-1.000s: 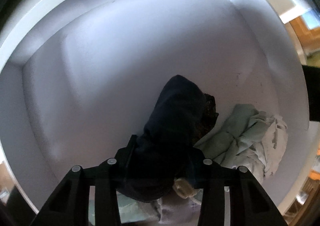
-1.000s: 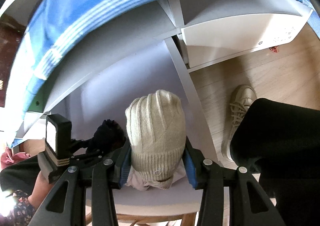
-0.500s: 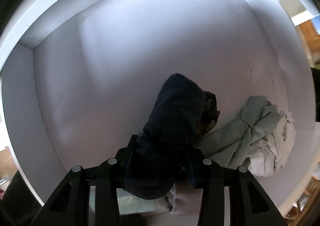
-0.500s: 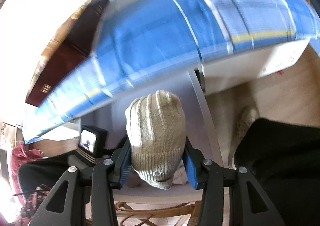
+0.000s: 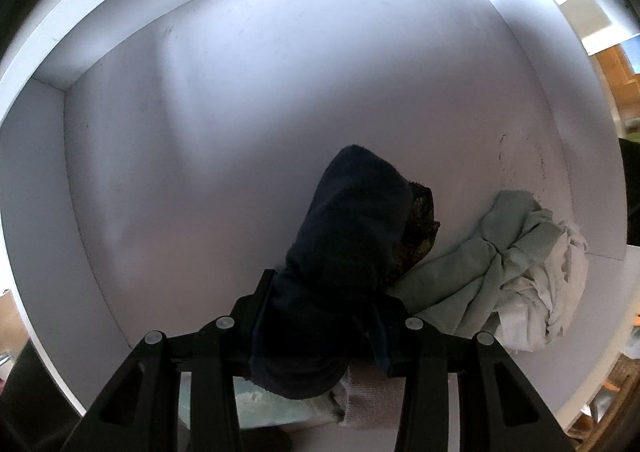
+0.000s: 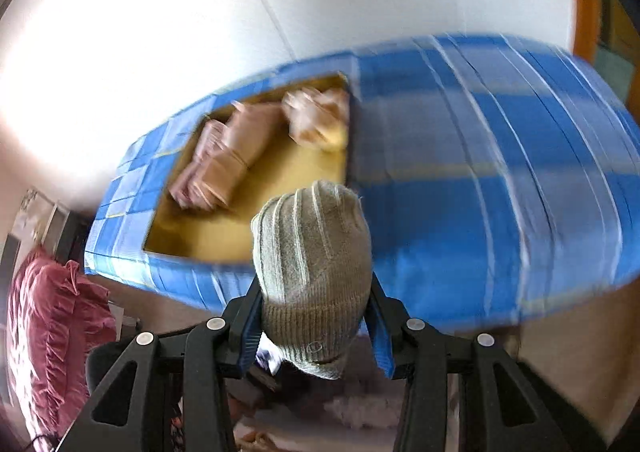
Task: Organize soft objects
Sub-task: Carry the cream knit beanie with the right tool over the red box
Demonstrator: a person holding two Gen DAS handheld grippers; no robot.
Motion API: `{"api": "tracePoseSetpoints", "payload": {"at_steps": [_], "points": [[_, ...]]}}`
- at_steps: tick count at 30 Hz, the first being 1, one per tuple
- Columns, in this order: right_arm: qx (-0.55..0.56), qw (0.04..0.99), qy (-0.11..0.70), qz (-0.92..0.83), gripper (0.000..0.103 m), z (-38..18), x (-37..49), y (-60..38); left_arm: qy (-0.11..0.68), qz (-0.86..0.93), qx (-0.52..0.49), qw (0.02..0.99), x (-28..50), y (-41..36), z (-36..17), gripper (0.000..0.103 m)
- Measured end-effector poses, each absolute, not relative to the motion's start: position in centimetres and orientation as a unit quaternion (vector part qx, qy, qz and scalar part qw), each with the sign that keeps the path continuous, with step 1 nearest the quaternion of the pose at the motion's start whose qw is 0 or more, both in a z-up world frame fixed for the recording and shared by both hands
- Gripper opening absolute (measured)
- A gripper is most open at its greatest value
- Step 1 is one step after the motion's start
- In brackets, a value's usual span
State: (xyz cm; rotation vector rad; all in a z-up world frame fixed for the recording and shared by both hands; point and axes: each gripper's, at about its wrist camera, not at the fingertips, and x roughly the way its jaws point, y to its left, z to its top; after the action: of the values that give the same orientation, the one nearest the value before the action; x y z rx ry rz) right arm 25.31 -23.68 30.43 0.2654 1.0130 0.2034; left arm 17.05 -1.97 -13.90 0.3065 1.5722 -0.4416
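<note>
My left gripper is shut on a dark navy cloth bundle with a brownish patterned piece poking out at its right. It hangs inside a white compartment, pointing down at its floor. A pale green and white crumpled cloth lies at the compartment's right. My right gripper is shut on a beige ribbed knit beanie, held up above a blue checked cloth on a tabletop. A yellow tray with folded pinkish-brown cloths sits on that cloth.
More pale fabric lies under the left gripper at the compartment's front. In the right wrist view a pink ruffled cushion is at the far left and a bright white wall lies beyond the table.
The right gripper rose with the beanie from in front of the shelf to above the blue-clothed tabletop, bringing the tray into view. The left gripper sank slightly deeper into the compartment with the navy bundle.
</note>
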Motion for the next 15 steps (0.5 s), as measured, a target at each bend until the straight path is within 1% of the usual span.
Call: {"api": "tracePoseSetpoints", "payload": {"at_steps": [6,10,15], "points": [[0.095,0.853,0.499,0.122,0.045,29.4,30.9,-19.1,0.7,-0.199,0.131,0.674,17.7,-1.2,-13.9,0.042],[0.043,0.852,0.51,0.112,0.046,27.6,35.1,-16.7,0.701,-0.2,0.123,0.674,17.6,-0.7,-14.4,0.042],[0.025,0.845,0.525,0.096,0.046,25.3,38.9,-15.4,0.701,-0.203,0.12,0.673,17.8,-0.3,-14.3,0.042]]}}
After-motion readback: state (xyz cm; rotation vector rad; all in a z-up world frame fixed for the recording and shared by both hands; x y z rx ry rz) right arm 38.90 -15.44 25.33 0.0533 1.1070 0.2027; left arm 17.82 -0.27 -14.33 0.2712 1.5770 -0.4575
